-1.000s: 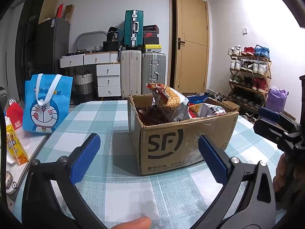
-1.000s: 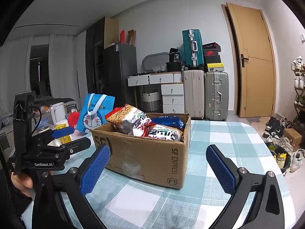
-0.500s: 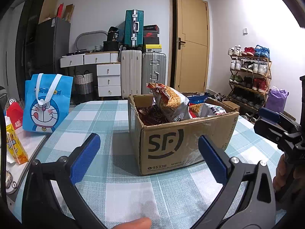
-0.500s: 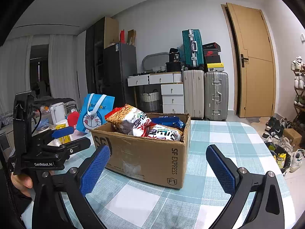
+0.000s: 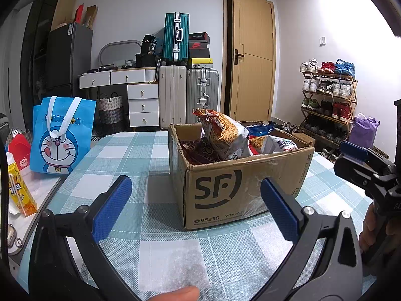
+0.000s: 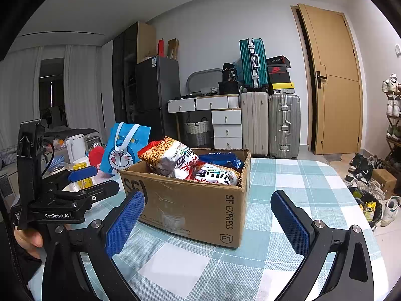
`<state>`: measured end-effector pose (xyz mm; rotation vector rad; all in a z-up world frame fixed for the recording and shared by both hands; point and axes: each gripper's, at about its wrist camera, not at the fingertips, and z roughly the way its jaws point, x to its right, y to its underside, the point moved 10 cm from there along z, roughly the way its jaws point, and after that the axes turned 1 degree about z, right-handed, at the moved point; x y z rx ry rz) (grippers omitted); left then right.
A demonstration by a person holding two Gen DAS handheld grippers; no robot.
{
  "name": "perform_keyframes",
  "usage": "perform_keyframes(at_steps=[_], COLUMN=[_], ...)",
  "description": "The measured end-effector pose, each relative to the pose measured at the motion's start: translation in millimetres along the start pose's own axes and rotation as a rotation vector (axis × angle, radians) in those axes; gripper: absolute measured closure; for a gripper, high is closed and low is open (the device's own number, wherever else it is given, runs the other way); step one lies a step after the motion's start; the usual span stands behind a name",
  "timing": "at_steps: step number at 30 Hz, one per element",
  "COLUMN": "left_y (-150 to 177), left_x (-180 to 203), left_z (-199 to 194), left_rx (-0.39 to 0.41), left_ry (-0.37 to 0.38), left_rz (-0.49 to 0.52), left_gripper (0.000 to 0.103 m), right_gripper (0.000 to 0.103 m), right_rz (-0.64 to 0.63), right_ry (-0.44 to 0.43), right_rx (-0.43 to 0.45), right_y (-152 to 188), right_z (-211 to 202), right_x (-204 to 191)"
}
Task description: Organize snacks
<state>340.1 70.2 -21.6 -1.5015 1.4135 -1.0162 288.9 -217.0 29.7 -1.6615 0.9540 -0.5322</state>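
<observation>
Table (image 5: 160,258) with a teal-and-white check cloth fills the lower half of both views. Behind it stand a wooden door (image 5: 253,57), a dark fridge (image 5: 67,57), three suitcases (image 5: 173,92), white drawers (image 5: 142,105) and a shoe rack (image 5: 328,95).

On the table sits an open cardboard box (image 5: 240,190), printed "SF" on the side facing the left wrist camera and "SF EXPRESS" on the side facing the right. The snacks (image 5: 223,135) are piled inside it, with several bags rising above the rim: an orange-patterned bag leans on top, a white bag (image 6: 215,175) with dark lettering lies beside it, and a blue pack (image 6: 220,158) lies at the far side.

A blue cartoon bag (image 5: 62,135) stands upright at the table's left edge, well apart from the box. Near it are a red carton (image 5: 20,150) and a yellow pack (image 5: 18,193).

The left gripper (image 5: 195,205) is released, its blue pads spread wide and empty, just short of the box. The right gripper (image 6: 208,223) is likewise spread wide and empty, facing the box's corner. Each gripper shows at the edge of the other's view, held by a hand (image 6: 27,238).
</observation>
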Motion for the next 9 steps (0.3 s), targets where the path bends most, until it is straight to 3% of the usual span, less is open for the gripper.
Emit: perform_keyframes(at_steps=[9], left_y=[0.5], left_x=[0.4], left_z=[-0.3], left_rx=[0.005], left_ry=[0.001], left_rz=[0.003], left_gripper=[0.000], right_gripper=[0.000], right_rz=[0.000], right_ry=[0.000], right_rx=[0.000], right_y=[0.0], right_z=[0.1], right_x=[-0.2])
